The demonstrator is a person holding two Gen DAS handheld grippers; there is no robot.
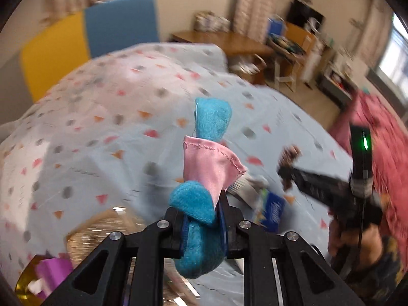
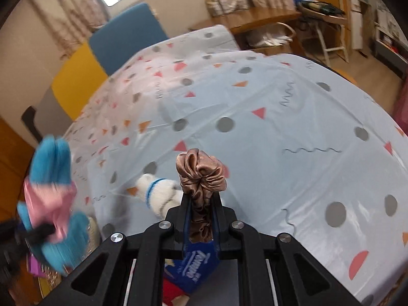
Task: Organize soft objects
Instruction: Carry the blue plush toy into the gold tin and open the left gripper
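My left gripper (image 1: pixel 201 213) is shut on a blue plush toy (image 1: pixel 213 121) wearing a pink satin cloth (image 1: pixel 211 164), held up above the table. My right gripper (image 2: pixel 201 204) is shut on a brown satin scrunchie (image 2: pixel 201 173), which stands up out of the jaws. In the left wrist view the right gripper (image 1: pixel 287 172) comes in from the right with the scrunchie (image 1: pixel 289 155) at its tip. In the right wrist view the blue plush toy (image 2: pixel 52 160) hangs blurred at the far left in the left gripper (image 2: pixel 42 230). A white knitted item with a blue stripe (image 2: pixel 155 191) lies on the table.
The table wears a pale blue cloth (image 2: pixel 280 127) with dots and triangles. A blue tissue pack (image 2: pixel 197 267) lies below the right gripper and shows again as the tissue pack (image 1: pixel 270 213). A gold basket (image 1: pixel 102 225) with a purple item (image 1: pixel 52 272) sits lower left. Yellow and blue chairs (image 1: pixel 119 25) stand behind.
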